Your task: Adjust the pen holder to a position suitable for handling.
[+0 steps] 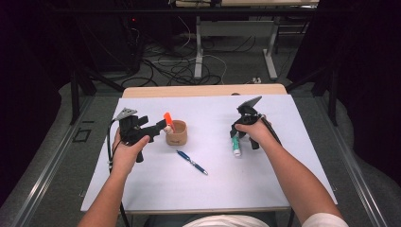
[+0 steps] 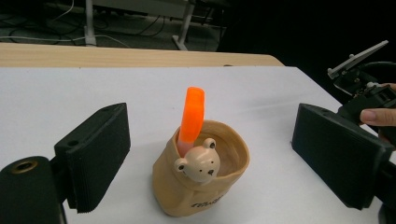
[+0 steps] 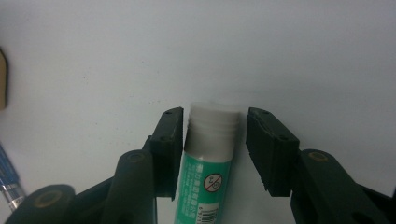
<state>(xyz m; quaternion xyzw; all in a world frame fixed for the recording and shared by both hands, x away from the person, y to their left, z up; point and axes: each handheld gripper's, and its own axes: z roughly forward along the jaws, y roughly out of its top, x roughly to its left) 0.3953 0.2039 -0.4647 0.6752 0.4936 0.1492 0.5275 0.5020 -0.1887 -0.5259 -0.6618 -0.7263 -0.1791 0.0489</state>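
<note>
One glue stick (image 3: 208, 158) bearing a crossed-out circle symbol (its small print unreadable) lay on the desk (image 1: 142, 189) between the right gripper's (image 3: 212, 140) parted fingers, beside one blue pen (image 1: 192, 162) and one bear-faced cup (image 2: 201, 175) between the left gripper's (image 2: 210, 158) wide-apart fingers.

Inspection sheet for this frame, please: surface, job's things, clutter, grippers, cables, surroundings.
Surface: white sheet over a wooden table, clean.
Job's things: green glue stick lying flat between the right jaws; tan bear cup upright, orange marker standing in it.
Clutter: blue pen lying loose in front of the cup.
Grippers: right gripper, one pad against the glue stick, a gap at the other, not yet clamped; left gripper open around the cup, touching nothing.
Cables: black lead trailing from the left gripper.
Surroundings: tangled floor cables and desk legs beyond the table.
</note>
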